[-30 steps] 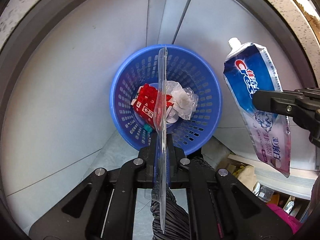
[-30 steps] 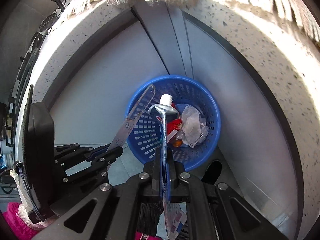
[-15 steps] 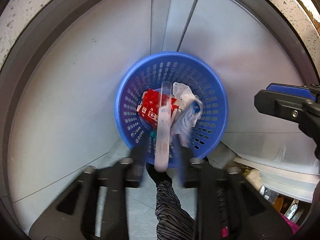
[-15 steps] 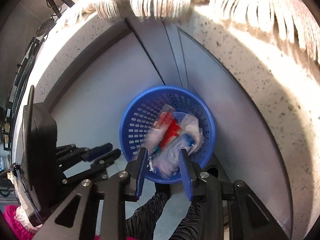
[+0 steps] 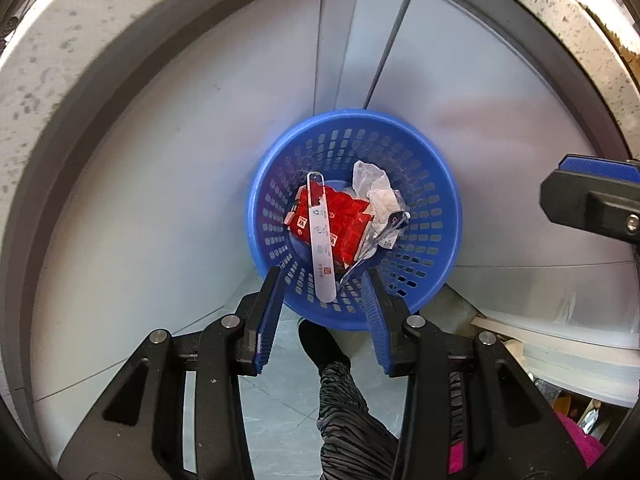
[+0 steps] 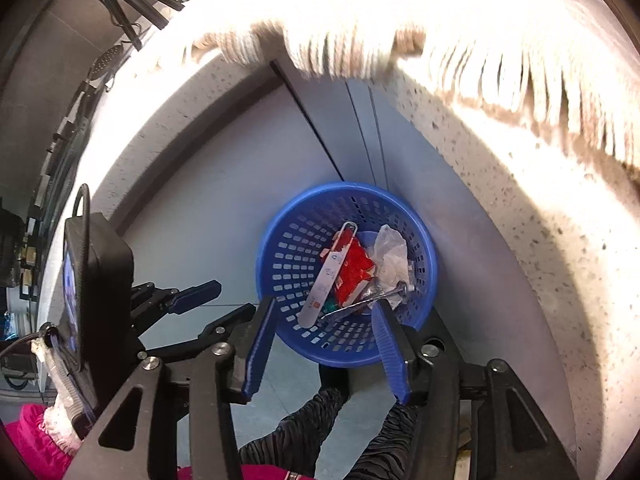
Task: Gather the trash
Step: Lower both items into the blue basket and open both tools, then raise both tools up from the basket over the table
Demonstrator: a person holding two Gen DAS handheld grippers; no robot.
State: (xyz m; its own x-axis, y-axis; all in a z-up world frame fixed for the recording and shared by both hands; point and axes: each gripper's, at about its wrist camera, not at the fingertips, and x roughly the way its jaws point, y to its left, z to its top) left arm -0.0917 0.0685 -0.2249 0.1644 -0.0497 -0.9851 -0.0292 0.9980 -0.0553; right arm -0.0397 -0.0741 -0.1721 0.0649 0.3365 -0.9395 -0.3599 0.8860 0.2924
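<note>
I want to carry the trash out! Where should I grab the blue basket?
Grab the basket by its rim, from straight above. The rim is a firm ring that faces up and is bare all round; the near edge is probably easiest. One finger goes inside, one outside. The trash lies low, so it should not get in the way.

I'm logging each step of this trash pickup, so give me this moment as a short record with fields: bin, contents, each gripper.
bin: blue basket, upright on the floor against a grey wall
contents: red pack; long clear strip lying over the pack; crumpled plastic; flattened tube leaning on the near side
left gripper: above the basket, jaws opening, nothing between them
right gripper: above the basket, jaws opening, nothing between them
person: dark patterned leg and shoe beside the basket
</note>
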